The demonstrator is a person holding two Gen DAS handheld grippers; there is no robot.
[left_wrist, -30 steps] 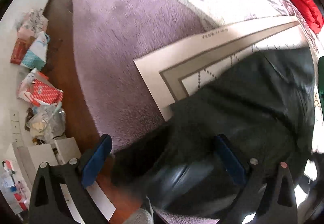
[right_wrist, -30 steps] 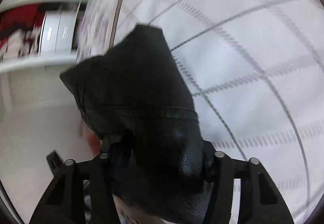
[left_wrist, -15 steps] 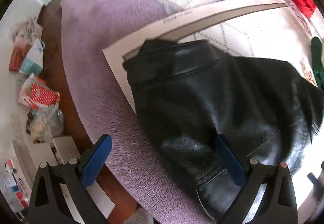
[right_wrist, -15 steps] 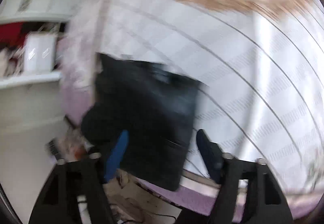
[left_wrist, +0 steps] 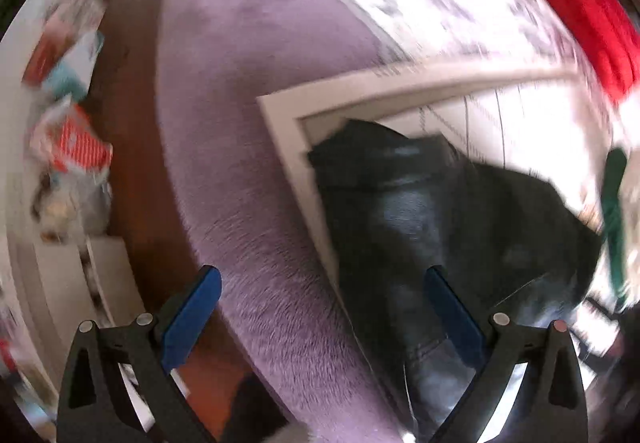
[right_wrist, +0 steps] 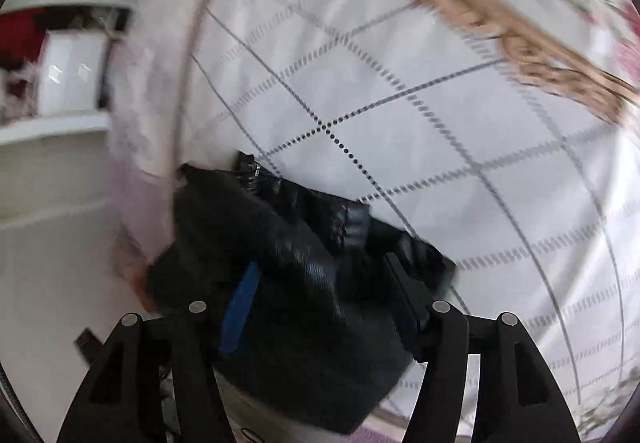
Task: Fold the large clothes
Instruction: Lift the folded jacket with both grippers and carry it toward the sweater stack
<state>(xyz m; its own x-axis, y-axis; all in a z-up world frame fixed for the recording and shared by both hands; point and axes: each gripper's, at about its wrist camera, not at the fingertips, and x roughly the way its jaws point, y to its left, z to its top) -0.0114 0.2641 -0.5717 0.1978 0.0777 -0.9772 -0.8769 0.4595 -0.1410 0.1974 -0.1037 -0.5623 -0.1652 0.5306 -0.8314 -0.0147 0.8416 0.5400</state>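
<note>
The black jacket [left_wrist: 420,223] lies on the white sheet [left_wrist: 532,111] near the purple blanket's [left_wrist: 248,91] edge, while both the left gripper [left_wrist: 324,307] and right gripper [right_wrist: 324,283] stand released above it, the right's jaws having just widened.

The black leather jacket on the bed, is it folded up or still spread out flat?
Folded, roughly: the black leather jacket lies as a compact doubled-over bundle on the white grid-patterned mat, layers overlapping, with no sleeves spread out.

Now lying flat on the white gridded sheet [right_wrist: 420,147], the black leather garment [left_wrist: 440,227], no longer bunched up. Right gripper [right_wrist: 320,295] jaws just opening, off the leather. Left gripper [left_wrist: 320,307] farther from it.
</note>
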